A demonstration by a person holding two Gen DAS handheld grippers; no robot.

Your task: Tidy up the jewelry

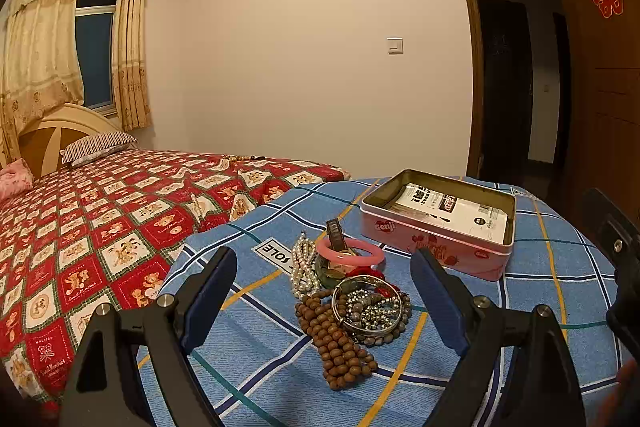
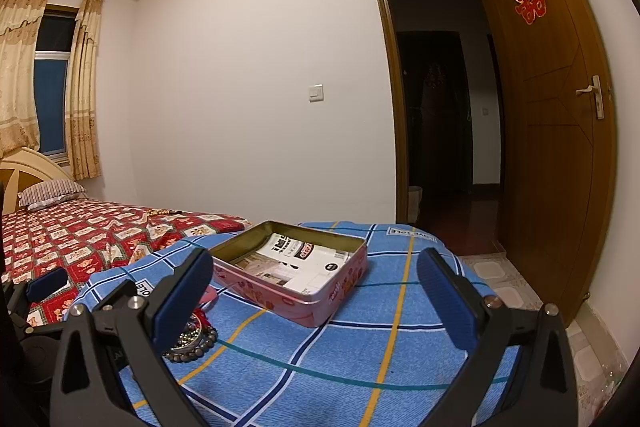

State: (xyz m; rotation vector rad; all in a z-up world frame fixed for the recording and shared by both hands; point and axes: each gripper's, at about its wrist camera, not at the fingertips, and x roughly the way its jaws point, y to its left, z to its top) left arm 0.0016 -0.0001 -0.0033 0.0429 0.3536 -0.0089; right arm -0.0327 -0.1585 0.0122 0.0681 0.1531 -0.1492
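My fingers (image 1: 212, 291) are standing wide apart on both sides, and they are holding nothing at all. My left gripper (image 1: 326, 301) is hanging just over the pile of jewelry (image 1: 348, 295), which is lying on the blue checked cloth (image 1: 500, 307) that is covering a round-edged table. My right gripper (image 2: 316, 297) is pointing at the pink metal tin with no lid (image 2: 296, 277), which is sitting behind the pile and to its right. In the pile I am seeing a string of brown wooden beads (image 1: 336, 343), a white pearl string (image 1: 303, 269), a pink plastic ring bangle (image 1: 350, 251), a thin silver metal bangle (image 1: 366, 303) and some small shiny beads inside it. I am thinking the bead strings are going to be soft and floppy, so they may dangle and slip; pinching a bunch in the middle looks best. The bangles look hard and smooth, so I am thinking of gripping one across its rim. The pieces are lying on each other, so one may be dragging another along. The tin already has white paper packets (image 2: 304, 259) in it, but there is room on top. The cloth is dropping away at the table's edge near the red patterned bed (image 1: 100, 227), so I am keeping things away from there.
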